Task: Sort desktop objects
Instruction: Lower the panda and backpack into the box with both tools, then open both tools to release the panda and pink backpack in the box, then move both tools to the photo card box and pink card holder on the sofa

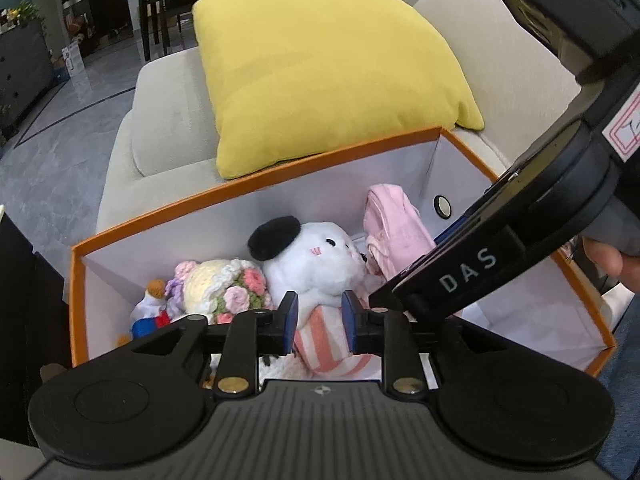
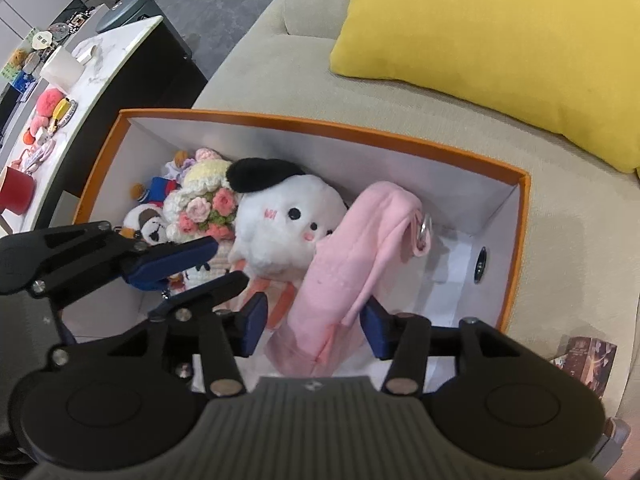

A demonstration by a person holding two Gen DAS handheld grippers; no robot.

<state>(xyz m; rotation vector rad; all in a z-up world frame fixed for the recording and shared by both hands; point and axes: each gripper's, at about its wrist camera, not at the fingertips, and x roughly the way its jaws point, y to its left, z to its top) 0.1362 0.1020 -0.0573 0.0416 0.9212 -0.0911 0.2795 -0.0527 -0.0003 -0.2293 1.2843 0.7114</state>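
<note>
Your two grippers hang over one orange box (image 2: 524,216) with white inner walls, which sits on a beige sofa (image 2: 280,76) in front of one yellow cushion (image 1: 320,76). Inside the box you can count one white plush toy (image 2: 288,224) with a black cap, lying near the middle; one pink cloth bag (image 2: 352,256) just beside it toward the wall with the metal eyelet; one crocheted flower bunch (image 2: 204,204) on the toy's other side; and at least two small dolls beyond that bunch, a blue-and-red one (image 2: 158,188) and a brown-and-white one (image 2: 150,226). One pink-and-white striped cloth (image 1: 328,340) lies under the plush toy. Your left gripper (image 1: 319,326) is released, its two blue-padded fingers standing apart above the striped cloth with nothing between them. Your right gripper (image 2: 316,326) is also spread, its fingers on either side of the lower end of the pink bag; whether the pads touch the fabric cannot be told. In the left wrist view the right tool's black body crosses over the box's eyelet-side corner. Outside the box, one marble-topped table (image 2: 104,60) carries several small items.
</note>
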